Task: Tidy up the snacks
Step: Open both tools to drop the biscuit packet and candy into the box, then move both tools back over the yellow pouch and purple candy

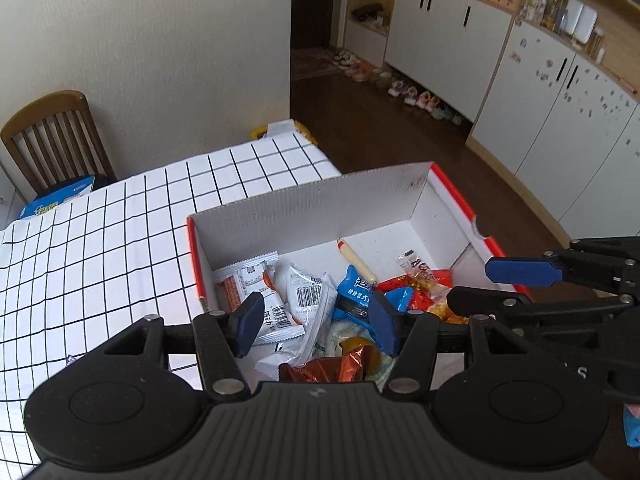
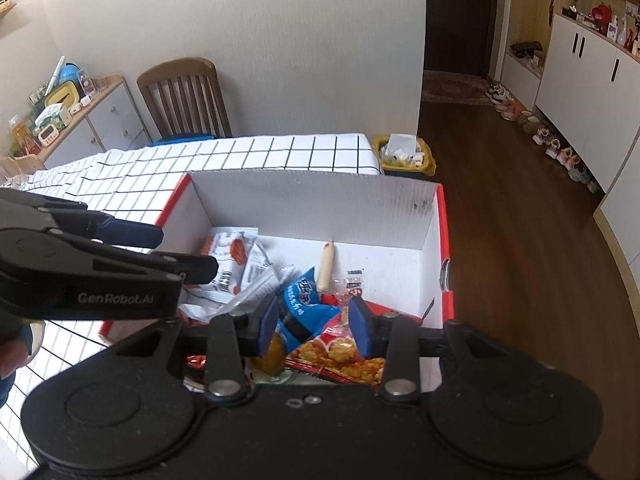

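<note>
1. The left gripper (image 1: 316,326) hovered above the near end of the cardboard box (image 1: 312,204), its blue-padded fingers (image 1: 249,324) spread wide with nothing between them
2. The right gripper (image 2: 314,326) hung over the same near end, fingers (image 2: 360,326) also spread apart and gripping nothing; in the left wrist view it reached in from the right, over the box's red-edged side
3. The box stood on the table (image 1: 100,248), which was covered by a white cloth with a black grid, near the table's end
4. Inside the box the snacks lay loose in a heap at the near half: white sachets with orange print (image 1: 256,284), a clear packet with a barcode (image 1: 312,292), a blue packet (image 2: 306,300), a red bag of fried pieces (image 2: 344,356), and a brown foil wrapper (image 1: 332,368)
5. A sausage stick (image 2: 326,266) lay alone on the box floor, just beyond the heap; the far half of the floor was bare
6. A wooden chair (image 2: 184,96) stood against the wall behind the table, and a yellow bin (image 2: 404,156) sat on the floor past the table's end
</note>
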{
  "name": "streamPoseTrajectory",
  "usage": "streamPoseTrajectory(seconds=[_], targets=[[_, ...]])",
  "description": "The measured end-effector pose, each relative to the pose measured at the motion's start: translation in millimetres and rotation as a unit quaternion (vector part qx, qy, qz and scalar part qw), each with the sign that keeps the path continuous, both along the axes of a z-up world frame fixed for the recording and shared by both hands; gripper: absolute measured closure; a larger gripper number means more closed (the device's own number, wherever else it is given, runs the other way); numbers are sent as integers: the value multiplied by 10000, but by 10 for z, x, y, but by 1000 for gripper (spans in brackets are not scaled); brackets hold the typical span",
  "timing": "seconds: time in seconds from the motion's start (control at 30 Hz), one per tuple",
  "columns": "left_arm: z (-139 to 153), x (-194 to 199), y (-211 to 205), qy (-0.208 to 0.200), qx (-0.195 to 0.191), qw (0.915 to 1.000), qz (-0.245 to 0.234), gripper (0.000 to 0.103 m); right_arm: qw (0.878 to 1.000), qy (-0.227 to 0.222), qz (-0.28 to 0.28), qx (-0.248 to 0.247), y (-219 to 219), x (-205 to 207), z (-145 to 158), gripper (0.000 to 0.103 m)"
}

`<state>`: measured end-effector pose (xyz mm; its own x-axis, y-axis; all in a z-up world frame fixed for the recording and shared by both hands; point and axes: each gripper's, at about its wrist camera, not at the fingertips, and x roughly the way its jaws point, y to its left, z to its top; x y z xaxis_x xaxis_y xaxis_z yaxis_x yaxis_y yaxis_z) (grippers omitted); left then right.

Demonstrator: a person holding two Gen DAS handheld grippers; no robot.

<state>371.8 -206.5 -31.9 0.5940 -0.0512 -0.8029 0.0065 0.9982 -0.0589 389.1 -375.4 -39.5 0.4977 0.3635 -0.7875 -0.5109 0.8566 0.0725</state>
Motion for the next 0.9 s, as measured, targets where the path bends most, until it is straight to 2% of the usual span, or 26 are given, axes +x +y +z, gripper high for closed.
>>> streamPoseTrajectory(seconds=[0.13,0.57,0.63,0.8,0.9], targets=[[124,-166,115,-176,-71,9998,-6,36,9999,-81,-30,114,9,-83,101,61],[348,-723,610,-495,-282,9984,-46,36,9985,-363,-75,395,233,-465,370,51],[371,-819,707,-544,-325,9980,-53,36,9982,-404,-102,438,294,-531,398,44],[402,-1057,973,-611,-404,9973,-52,36,9976,-423,-132,539,467,-695,440,38],[396,-1197,1138,-651,-400,9971,-37,36,9970,-409,-129,638,581,-779,459,31]])
